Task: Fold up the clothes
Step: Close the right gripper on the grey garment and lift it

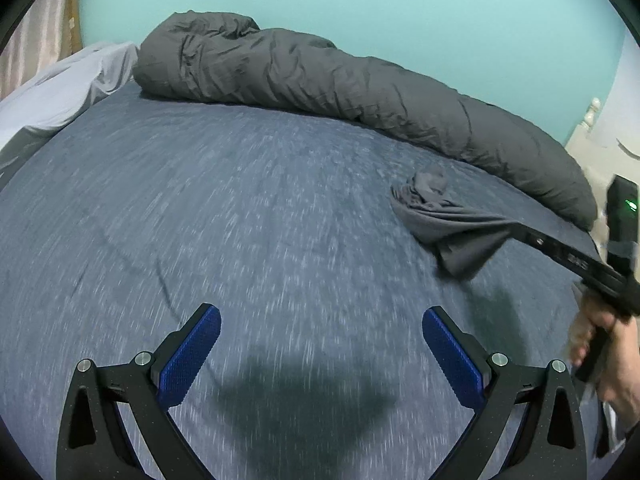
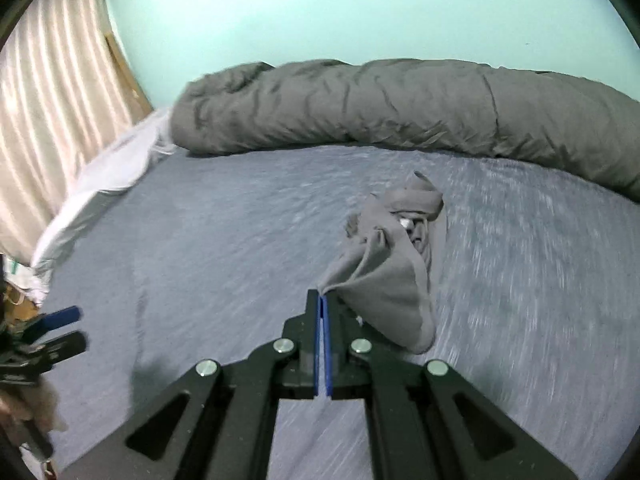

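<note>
Right gripper (image 2: 323, 300): pads pinch grey garment (image 2: 394, 264) edge; bundle trails toward duvet (image 2: 400, 104).
Left gripper (image 1: 321, 334): spread, empty, farther from duvet.

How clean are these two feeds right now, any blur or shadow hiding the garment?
Left wrist view: the bedsheet is streaked with motion blur, and the left gripper casts a dark shadow below its open fingers. Right wrist view: softer overall, sheet also streaked, but the grey garment pinched by the right gripper stays readable.
</note>
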`<action>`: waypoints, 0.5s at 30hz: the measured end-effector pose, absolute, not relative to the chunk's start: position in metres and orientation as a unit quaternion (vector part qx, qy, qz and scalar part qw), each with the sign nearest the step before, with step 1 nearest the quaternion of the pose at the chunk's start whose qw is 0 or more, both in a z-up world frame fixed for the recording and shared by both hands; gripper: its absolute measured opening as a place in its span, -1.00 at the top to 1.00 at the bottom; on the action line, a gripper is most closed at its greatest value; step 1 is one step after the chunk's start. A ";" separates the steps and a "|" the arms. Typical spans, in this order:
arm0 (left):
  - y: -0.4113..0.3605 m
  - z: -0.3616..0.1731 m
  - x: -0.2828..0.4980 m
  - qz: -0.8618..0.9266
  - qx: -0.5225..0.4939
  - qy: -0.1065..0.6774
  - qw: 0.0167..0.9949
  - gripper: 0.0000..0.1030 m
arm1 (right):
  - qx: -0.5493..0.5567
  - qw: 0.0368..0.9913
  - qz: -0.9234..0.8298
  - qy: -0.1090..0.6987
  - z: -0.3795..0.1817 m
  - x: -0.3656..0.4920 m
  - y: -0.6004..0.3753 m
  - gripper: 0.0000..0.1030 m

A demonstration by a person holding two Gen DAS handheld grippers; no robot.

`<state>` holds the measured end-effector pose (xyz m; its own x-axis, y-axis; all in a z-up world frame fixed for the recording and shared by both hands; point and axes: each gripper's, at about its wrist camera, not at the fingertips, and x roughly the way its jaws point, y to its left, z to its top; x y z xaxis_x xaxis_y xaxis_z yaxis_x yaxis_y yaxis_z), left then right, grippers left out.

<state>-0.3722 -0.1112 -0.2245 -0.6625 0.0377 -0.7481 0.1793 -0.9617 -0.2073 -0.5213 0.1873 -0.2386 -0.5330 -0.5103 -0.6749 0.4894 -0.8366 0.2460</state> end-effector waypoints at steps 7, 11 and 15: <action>-0.098 -0.229 -0.303 -0.905 0.402 0.136 0.029 -0.99 | 0.391 0.310 -0.866 -0.031 -0.233 -0.418 0.196 0.99; -0.090 -0.231 -0.270 -0.911 0.390 0.137 0.022 -0.99 | 0.386 0.329 -0.862 -0.023 -0.238 -0.368 0.194 0.99; -0.082 -0.235 -0.238 -0.912 0.382 0.145 0.015 -0.99 | 0.385 0.344 -0.856 -0.021 -0.244 -0.325 0.192 0.99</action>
<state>-0.2384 -0.0825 -0.2347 -0.7073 0.0836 -0.7020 0.1383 -0.9574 -0.2533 -0.3246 0.1920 -0.2444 -0.4676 -0.6052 -0.6443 0.5728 -0.7626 0.3006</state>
